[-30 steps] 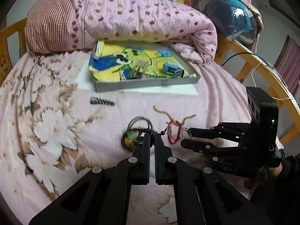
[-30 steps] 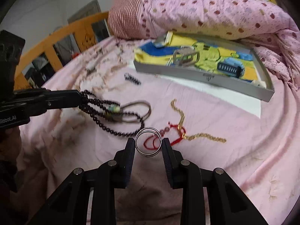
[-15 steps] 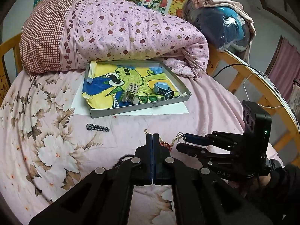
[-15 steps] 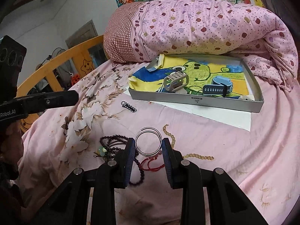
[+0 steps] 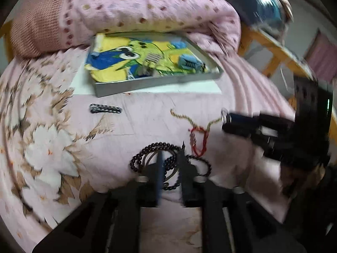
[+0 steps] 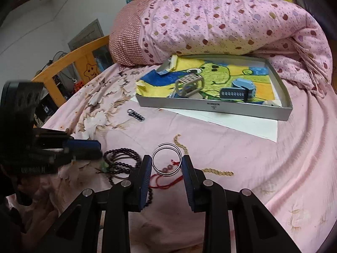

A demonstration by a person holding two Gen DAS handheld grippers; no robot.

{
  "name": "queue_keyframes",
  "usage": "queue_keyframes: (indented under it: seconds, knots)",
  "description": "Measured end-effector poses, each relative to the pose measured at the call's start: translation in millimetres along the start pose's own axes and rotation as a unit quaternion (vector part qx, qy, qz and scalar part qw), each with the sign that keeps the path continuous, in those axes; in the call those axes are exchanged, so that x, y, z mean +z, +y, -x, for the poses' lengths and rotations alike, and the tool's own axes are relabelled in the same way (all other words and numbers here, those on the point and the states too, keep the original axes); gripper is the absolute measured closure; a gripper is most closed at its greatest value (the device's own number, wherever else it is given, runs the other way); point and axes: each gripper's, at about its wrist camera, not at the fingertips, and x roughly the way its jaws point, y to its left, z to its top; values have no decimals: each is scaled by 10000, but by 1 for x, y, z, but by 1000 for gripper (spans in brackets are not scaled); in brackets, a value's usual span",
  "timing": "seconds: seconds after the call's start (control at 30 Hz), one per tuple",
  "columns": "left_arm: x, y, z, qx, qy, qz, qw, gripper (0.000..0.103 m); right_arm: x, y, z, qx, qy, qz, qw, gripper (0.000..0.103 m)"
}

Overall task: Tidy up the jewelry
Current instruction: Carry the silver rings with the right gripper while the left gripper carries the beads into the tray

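Two thin, stiff, light bangles (image 6: 167, 159), judged slippery, are pinched edgewise at lower centre by the right gripper (image 6: 166, 168), while soft beads (image 5: 168, 160) are straddled by the parted left gripper (image 5: 171, 164).

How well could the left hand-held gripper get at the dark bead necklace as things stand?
Probably well: the left hand-held gripper is open right over the bead necklace on the bedspread, with nothing in between.

Bare bedsheet (image 6: 242, 147) open toward grey tray (image 6: 210, 106); gold chain (image 6: 181, 142) across path; quilt (image 6: 231, 21) blocks behind.
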Motion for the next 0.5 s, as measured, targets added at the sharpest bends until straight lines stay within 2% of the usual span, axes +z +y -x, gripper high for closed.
queue_keyframes:
  seconds: [0.03,0.07,0.2,0.33,0.4,0.43,0.47,0.5]
  knots:
    - [-1,-4,-5,23,47,-232,9997,71,0,-4,-1,-8,18,-50,10000,75]
    - [-3,-6,-9,36,71,-356,9993,68,0,-7,-3,-12,31,-90,10000,75]
    - [-5,-13,-33,89,398,-856,9955,68,1,-16,-7,-39,68,-208,9998,75]
    - [-7,-15,-54,335,743,-1157,9899,68,2,-21,-9,-15,77,-274,9996,75]
    - [-7,-16,-58,430,855,-1244,9876,76,2,-21,-8,-7,75,-273,9996,75]
    - [-7,-17,-61,478,950,-1309,9857,93,2,-22,-8,-2,64,-274,9996,75]
    - [-8,-18,-63,519,1028,-1335,9843,100,2,-21,-8,0,58,-276,9996,75]
    - [-8,-18,-64,581,1073,-1351,9833,100,3,-21,-8,0,41,-271,9996,75]
